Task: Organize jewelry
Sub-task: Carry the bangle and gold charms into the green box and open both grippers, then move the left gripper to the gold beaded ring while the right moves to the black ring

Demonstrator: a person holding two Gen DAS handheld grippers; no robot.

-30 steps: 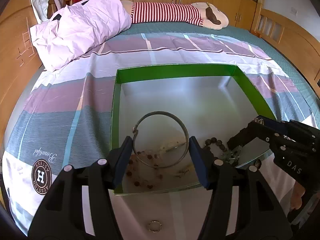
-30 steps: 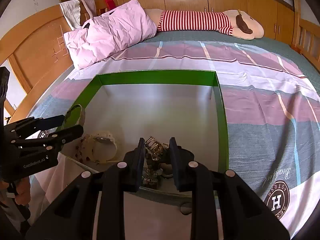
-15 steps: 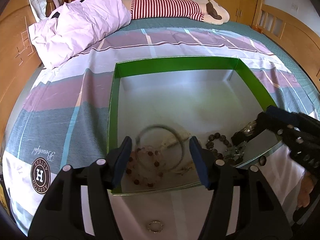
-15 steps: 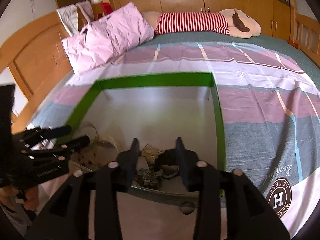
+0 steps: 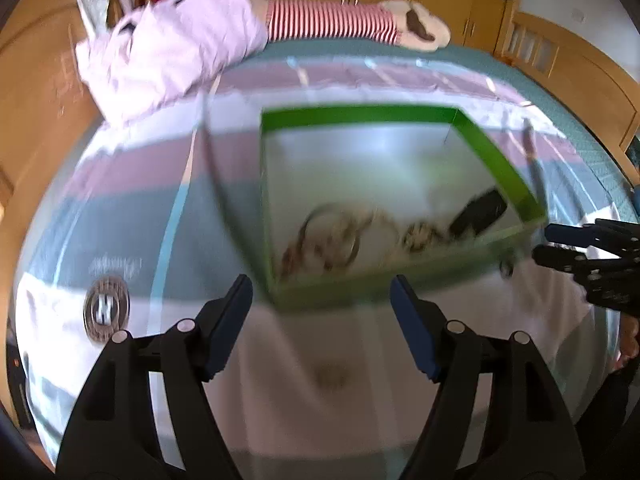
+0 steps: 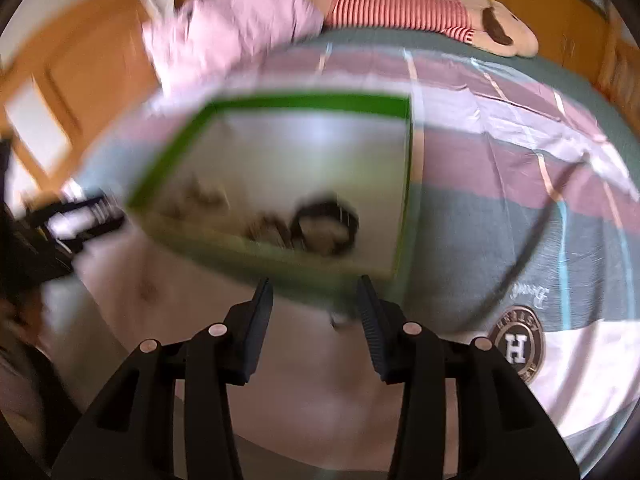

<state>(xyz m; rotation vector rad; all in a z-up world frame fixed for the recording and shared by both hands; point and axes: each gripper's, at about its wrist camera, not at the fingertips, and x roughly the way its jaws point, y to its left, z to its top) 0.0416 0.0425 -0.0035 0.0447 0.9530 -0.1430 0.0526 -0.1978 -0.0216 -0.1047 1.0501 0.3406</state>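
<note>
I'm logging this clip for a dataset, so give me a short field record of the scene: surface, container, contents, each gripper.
surface: bed with striped cover
container: green box, lid off, on the bed
contents: blurred jewelry near the front wall, including a metal bangle and a dark bracelet
left gripper: jaws opening, nothing between them, in front of the box
right gripper: open, empty, in front of the box
image quality: motion blur in both views

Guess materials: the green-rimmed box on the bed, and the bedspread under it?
Green-rimmed box: likely coated cardboard; thin straight walls, sharp corners, and a pale inside with a glossy sheen. Striped bedspread: woven cloth, matte; it creases and carries a printed round logo. Blur leaves the finer texture unclear.
</note>
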